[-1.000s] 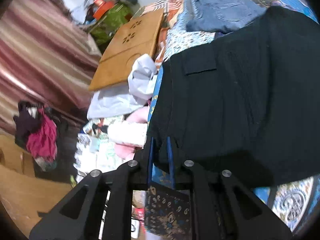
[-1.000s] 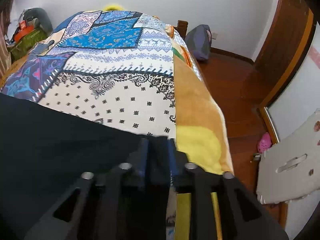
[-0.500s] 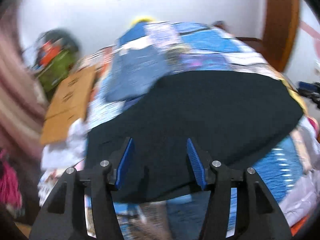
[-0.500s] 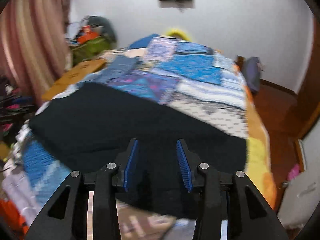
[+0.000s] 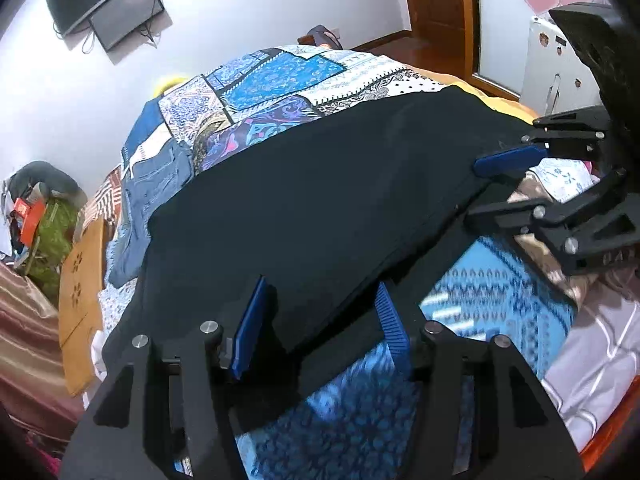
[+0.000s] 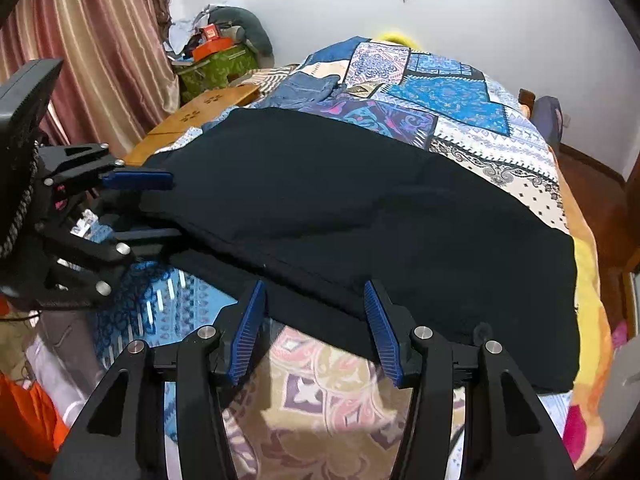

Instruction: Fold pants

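Nearest the left wrist cam, the left gripper [image 5: 320,324] is seen w/ its blue pads [image 5: 250,330] held apart at a moderate gap; the near hem of the black pants [image 5: 320,184] lies in that gap, but no pad is pressed on the cloth, so nothing is gripped. Nearest the right wrist cam, the right gripper [image 6: 316,330] is likewise parted, its jaws opening at this moment, w/ the folded edge of the pants just beyond the pad tips and not clamped. Each gripper is also caught in the other's view: the right one at the right edge of the left cam, the left one at the left edge of the right cam, both at the near edge of the pants, approx. at opposite ends of it. The pants are laid flat across the bed, folded over so that a doubled layer is visible along the near side, w/ a patterned blue sheet [image 5: 500,292] exposed below that edge. Beyond the pants, a patchwork quilt [image 6: 452,96] in blue, white and purple is spread over the bed, and a folded pair of blue jeans [image 6: 308,88] is resting on it near the far left corner. Beside the bed, a wooden board [image 6: 196,114] w/ cut-out flower shapes is leaned. Further back, striped pink curtains [image 6: 100,40], a heap of bags and clutter [image 6: 220,52], and a wall-mounted TV [image 5: 108,4] on the white wall are visible.
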`<state>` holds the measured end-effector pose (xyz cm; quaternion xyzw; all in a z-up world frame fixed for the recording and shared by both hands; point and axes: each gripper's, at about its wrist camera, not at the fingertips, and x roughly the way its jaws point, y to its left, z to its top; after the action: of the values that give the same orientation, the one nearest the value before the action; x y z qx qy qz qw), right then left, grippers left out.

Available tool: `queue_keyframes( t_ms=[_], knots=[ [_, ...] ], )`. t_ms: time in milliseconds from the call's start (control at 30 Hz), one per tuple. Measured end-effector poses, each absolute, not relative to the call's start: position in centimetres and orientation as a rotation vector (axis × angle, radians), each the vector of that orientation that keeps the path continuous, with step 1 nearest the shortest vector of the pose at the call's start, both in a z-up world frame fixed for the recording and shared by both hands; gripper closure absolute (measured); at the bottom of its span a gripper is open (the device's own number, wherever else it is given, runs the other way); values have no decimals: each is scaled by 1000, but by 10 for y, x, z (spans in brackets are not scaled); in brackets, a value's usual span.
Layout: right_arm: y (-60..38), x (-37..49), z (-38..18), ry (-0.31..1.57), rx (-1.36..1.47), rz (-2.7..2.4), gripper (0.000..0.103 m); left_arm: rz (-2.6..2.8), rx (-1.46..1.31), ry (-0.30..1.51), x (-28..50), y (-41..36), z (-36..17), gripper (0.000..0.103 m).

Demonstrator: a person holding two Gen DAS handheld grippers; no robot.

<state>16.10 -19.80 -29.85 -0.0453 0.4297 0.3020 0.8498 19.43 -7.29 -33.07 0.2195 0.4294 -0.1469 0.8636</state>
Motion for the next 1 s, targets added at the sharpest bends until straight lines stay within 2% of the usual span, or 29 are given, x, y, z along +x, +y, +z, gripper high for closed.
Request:
queue_keyframes(
  t_ms=[67, 133, 233, 333, 367, 400, 433, 467, 533, 633, 700, 800, 867, 933, 1000],
  knots=[
    [-195, 163, -298, 909, -80, 643, 55, -332, 431, 912, 200, -76, -330, 52],
    [-190, 161, -297, 905, -80, 655, 50, -355, 410, 921, 206, -80, -329, 74],
    [-179, 157, -296, 881, -101, 661, 49, -352, 378, 911, 211, -85, -325, 85],
    [-175, 156, -295, 842, -103, 643, 49, -366, 313, 925, 214, -82, -319, 90],
    [-176, 157, -295, 829, -94, 630, 53, -372, 293, 927, 214, -79, -316, 91],
    [-178, 158, -294, 817, -84, 621, 61, -378, 277, 927, 213, -77, -314, 92],
    [-180, 158, -292, 802, -69, 617, 82, -383, 266, 926, 211, -75, -311, 93],
    [-182, 159, -291, 796, -56, 621, 88, -390, 255, 926, 208, -74, -309, 93],
    [-186, 157, -285, 776, -34, 644, 93, -399, 248, 924, 204, -74, -304, 93],
    [-189, 151, -279, 775, -45, 663, 93, -419, 235, 936, 198, -74, -306, 93],
    [-189, 150, -284, 823, -55, 674, 92, -436, 231, 973, 199, -74, -316, 93],
    [-195, 152, -296, 920, -43, 677, 81, -444, 235, 1017, 196, -75, -329, 89],
    [-205, 152, -293, 939, -7, 670, 66, -455, 233, 1008, 191, -72, -324, 82],
    [-218, 153, -285, 953, 45, 665, 63, -496, 191, 998, 186, -66, -311, 69],
    [-227, 155, -274, 922, 92, 651, 60, -499, 170, 954, 183, -61, -296, 68]
  ],
)
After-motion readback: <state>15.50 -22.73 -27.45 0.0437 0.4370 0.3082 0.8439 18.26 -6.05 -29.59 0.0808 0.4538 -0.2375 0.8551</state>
